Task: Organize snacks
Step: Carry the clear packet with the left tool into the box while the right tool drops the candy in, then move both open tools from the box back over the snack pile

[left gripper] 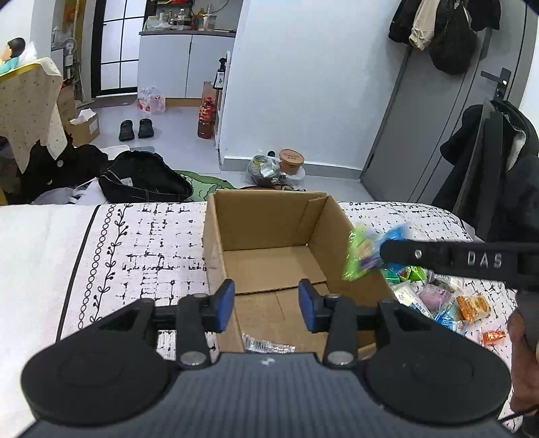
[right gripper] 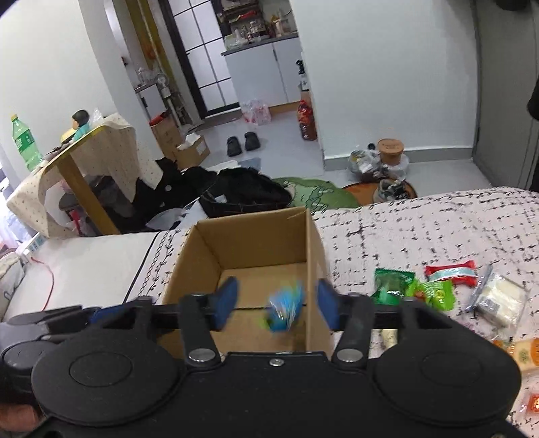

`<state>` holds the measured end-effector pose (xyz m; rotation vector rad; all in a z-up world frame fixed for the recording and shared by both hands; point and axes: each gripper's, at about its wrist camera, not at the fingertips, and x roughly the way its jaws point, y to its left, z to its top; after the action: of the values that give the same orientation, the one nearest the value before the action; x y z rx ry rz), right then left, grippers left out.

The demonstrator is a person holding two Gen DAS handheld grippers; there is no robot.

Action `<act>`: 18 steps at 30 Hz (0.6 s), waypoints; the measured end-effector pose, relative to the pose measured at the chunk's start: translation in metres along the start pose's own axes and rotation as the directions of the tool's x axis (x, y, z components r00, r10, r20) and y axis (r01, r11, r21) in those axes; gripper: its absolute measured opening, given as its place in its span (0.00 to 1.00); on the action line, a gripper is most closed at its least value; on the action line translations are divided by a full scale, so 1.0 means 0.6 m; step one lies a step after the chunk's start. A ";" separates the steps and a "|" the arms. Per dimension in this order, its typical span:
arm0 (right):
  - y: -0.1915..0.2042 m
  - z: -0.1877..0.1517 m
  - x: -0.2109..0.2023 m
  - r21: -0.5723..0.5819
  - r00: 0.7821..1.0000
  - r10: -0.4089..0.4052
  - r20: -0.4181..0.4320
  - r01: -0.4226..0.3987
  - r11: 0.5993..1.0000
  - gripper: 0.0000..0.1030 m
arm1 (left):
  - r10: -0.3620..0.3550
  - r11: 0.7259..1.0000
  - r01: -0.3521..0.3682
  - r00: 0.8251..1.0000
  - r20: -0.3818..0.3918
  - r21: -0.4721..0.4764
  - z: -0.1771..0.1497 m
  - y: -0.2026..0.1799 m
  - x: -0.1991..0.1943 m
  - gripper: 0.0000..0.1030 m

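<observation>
White walls (left gripper: 296, 84) and pale grey floor (left gripper: 175, 134) | grey door (left gripper: 421, 134) hung with dark coats (left gripper: 444, 30) | white kitchen cabinets (left gripper: 185, 64) past a black-framed glass door (left gripper: 114, 43) | black slippers (left gripper: 136, 129) on the floor | cloth-draped wooden table (right gripper: 84, 158) with a green bottle (right gripper: 25, 141).

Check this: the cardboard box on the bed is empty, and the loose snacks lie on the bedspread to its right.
Not empty: the left wrist view shows a clear-wrapped packet lying on the floor of the cardboard box, at its near side. The loose snacks do lie on the bedspread to its right.
</observation>
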<state>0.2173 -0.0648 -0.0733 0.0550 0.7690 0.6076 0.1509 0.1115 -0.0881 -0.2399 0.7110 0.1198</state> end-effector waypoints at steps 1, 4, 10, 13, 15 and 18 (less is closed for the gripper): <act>-0.003 -0.002 -0.004 0.001 1.000 -0.004 0.000 0.004 1.000 0.59 | -0.002 1.000 0.002 1.000 -0.003 -0.003 -0.001 0.000 -0.001 0.44; -0.015 -0.008 -0.011 0.022 1.000 -0.022 -0.014 0.023 0.999 0.77 | -0.001 1.000 0.001 1.000 -0.015 -0.011 -0.005 -0.003 -0.004 0.53; -0.038 -0.029 -0.041 0.042 0.997 -0.073 -0.014 0.073 0.996 0.99 | -0.003 1.000 0.003 1.000 -0.020 -0.014 -0.010 -0.018 -0.009 0.70; -0.052 -0.037 -0.050 0.060 0.996 -0.084 -0.031 0.086 0.995 1.00 | 0.005 1.000 -0.006 1.000 -0.016 -0.025 -0.012 -0.024 -0.012 0.81; -0.057 -0.043 -0.059 0.053 0.995 -0.095 -0.033 0.097 0.994 1.00 | 0.012 1.000 -0.012 1.000 -0.005 -0.022 -0.014 -0.029 -0.016 0.89; -0.066 -0.052 -0.075 0.048 0.993 -0.113 -0.023 0.114 0.992 1.00 | 0.004 1.000 -0.004 1.000 0.001 -0.020 -0.018 -0.041 -0.019 0.95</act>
<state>0.1910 -0.1272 -0.0779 0.0506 0.8014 0.4820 0.1400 0.0847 -0.0843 -0.2570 0.7101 0.1310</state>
